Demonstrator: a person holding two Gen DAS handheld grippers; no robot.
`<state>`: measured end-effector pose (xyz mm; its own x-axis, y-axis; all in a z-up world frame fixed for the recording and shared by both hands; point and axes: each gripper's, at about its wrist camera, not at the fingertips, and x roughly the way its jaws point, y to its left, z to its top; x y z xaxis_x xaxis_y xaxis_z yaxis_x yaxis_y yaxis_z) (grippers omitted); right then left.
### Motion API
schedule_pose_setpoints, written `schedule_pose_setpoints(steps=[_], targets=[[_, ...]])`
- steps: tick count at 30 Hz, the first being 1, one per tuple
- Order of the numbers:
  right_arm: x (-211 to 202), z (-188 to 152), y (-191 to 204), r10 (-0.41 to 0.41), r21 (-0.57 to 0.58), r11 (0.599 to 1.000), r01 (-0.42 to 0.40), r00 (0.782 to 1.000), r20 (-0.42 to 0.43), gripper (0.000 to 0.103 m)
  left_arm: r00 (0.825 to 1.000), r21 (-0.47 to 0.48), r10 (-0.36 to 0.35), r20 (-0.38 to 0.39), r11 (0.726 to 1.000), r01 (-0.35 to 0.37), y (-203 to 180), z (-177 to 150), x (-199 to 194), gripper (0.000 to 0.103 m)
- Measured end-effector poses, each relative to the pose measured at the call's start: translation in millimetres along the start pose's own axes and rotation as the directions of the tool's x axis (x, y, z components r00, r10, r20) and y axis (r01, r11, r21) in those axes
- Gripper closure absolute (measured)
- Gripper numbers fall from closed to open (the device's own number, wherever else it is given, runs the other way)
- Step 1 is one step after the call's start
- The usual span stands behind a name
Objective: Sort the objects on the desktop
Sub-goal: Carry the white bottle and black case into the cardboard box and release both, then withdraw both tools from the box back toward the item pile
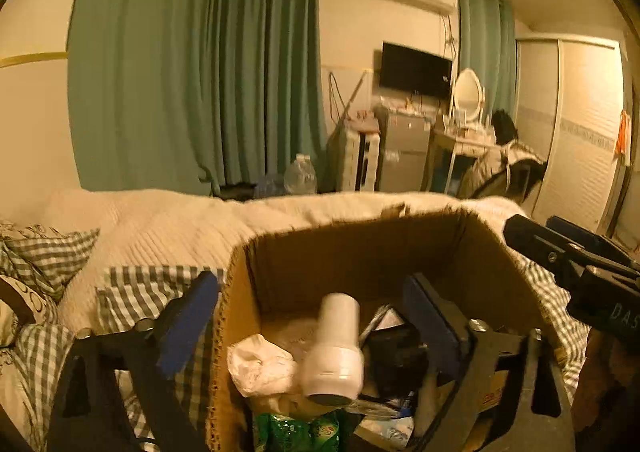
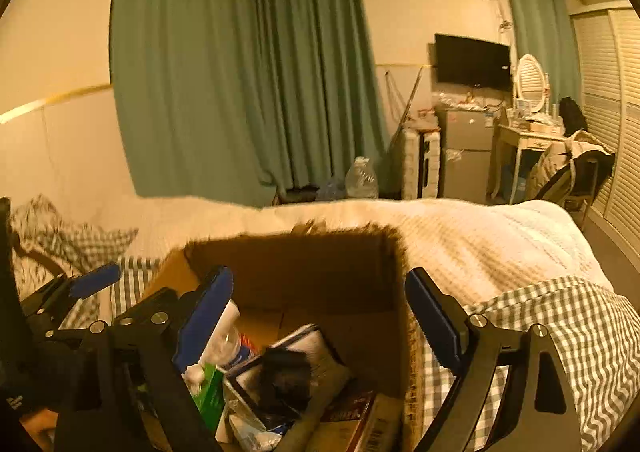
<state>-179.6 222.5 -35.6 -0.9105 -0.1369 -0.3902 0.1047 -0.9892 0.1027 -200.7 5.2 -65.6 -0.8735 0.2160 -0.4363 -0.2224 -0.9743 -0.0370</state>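
1. Both claws are held over an open brown cardboard box that is set on a bed with a white ribbed blanket and grey-and-white checked bedding.
2. Spread wide, the left claw grips nothing; its blue-padded fingers straddle the box's left wall, one pad outside and one inside.
3. A white plastic bottle-shaped container is seen between those fingers, blurred and touching neither pad; whether it is resting on the contents cannot be told.
4. Beside it, inside the box, a crumpled white plastic bag, a green printed packet and a black object are piled.
5. The right claw is likewise spread and holds nothing; its left pad is inside the box and its right pad is outside the right wall.
6. From the right wrist view, a green carton, a black crumpled item and white packets are seen heaped in the box.
7. Green curtains and a wall-mounted black television are visible behind the bed.
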Motion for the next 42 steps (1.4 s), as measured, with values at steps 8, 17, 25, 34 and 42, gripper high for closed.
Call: schedule_pose_setpoints(steps=[8, 17, 25, 34, 42], targets=[[-31.4, 13.1, 10.8, -0.043, -0.013, 0.999, 0.044, 0.997, 0.061, 0.000, 0.996, -0.012, 0.043, 0.081, 0.999, -0.042, 3.3, 12.0, -33.9, 0.000], [-68.6, 16.2, 21.4, -0.030, -0.025, 0.999, 0.032, 0.997, 0.073, 0.000, 0.984, -0.006, 0.087, 0.153, 0.996, -0.088, 0.4, 17.1, -74.5, 0.000], [-109.6, 2.2, 29.4, -0.020, -0.039, 0.999, 0.023, 0.997, 0.072, 0.000, 0.981, 0.005, 0.066, 0.185, 0.998, -0.068, -8.9, 13.4, -116.0, 0.000], [-155.8, -10.3, 24.0, -0.021, -0.016, 1.000, 0.022, 0.997, 0.080, 0.000, 0.985, -0.002, 0.086, 0.147, 0.996, -0.087, -8.7, -4.5, -146.8, 0.000], [-178.5, -38.8, 30.3, -0.077, -0.043, 0.996, 0.078, 0.997, 0.025, 0.000, 0.994, -0.044, 0.037, 0.105, 0.999, -0.032, -3.4, -22.2, -161.2, 0.000]])
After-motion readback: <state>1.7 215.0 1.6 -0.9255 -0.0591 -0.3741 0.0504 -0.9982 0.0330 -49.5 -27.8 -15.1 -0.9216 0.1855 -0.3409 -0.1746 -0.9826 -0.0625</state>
